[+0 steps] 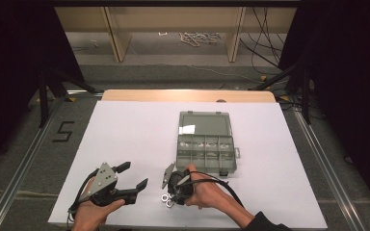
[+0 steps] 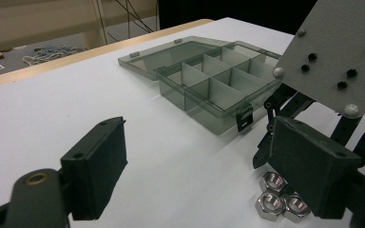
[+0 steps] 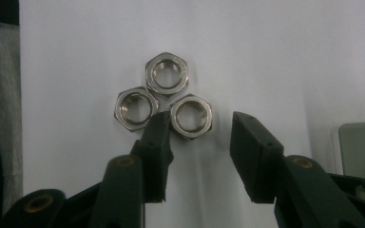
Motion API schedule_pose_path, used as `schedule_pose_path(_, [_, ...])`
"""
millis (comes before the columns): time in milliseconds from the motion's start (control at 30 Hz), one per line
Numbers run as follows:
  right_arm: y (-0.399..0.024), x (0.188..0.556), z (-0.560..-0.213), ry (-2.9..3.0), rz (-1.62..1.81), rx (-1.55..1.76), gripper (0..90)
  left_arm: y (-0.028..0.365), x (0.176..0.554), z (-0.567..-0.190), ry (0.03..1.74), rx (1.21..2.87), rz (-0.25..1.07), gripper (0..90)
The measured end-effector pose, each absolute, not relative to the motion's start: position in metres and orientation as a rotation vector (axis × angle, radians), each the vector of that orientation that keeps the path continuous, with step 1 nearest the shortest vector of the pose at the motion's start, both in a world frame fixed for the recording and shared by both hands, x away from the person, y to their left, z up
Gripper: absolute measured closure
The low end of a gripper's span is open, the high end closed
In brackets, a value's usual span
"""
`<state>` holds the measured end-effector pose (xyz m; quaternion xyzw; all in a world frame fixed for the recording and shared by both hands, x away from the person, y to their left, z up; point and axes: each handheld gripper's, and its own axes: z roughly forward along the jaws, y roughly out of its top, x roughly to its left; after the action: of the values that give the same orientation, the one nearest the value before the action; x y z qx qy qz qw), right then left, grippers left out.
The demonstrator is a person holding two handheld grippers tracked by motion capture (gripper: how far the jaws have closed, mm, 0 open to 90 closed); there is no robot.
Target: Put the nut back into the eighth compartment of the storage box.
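Note:
Three shiny steel hex nuts [image 3: 164,99] lie touching in a cluster on the white table, near its front edge [image 1: 165,199]. My right gripper [image 3: 197,126] points down at them, open. The right-hand nut [image 3: 191,116] lies between its jaws; the left jaw touches that nut's side and the right jaw stands clear of it. My left gripper [image 1: 136,176] rests to the left of the nuts, open with nothing between its jaws [image 2: 199,142]. It looks across at the nuts [image 2: 278,199] and at the right gripper's grey plate [image 2: 332,61].
A smoky clear compartment box [image 1: 205,153] stands open behind the nuts, lid [image 1: 204,123] folded back, dividers showing [image 2: 209,80]; its corner shows in the right gripper view [image 3: 361,147]. White table sheet [image 1: 125,134] spreads left and behind. Floor cables and stands lie beyond.

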<state>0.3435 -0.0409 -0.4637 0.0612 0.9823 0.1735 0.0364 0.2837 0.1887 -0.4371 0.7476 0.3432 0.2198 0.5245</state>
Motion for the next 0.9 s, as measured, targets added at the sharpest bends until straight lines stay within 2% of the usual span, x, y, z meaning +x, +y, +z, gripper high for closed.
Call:
schedule_pose_path(267, [-0.037,0.346,-0.463,3.045,0.517,0.109,69.7,0.188,0.283,-0.438,0.845,1.780,0.515,19.3])
schedule_pose_path(600, [-0.039,0.346,-0.460,3.045,0.511,0.148,70.3,0.190,0.283,-0.436,0.820,1.792,0.531,19.4])
schedule_pose_path(900, [-0.055,0.351,-0.440,2.988,0.591,0.203,70.3,0.190,0.283,-0.436,0.836,1.784,0.530,19.6])
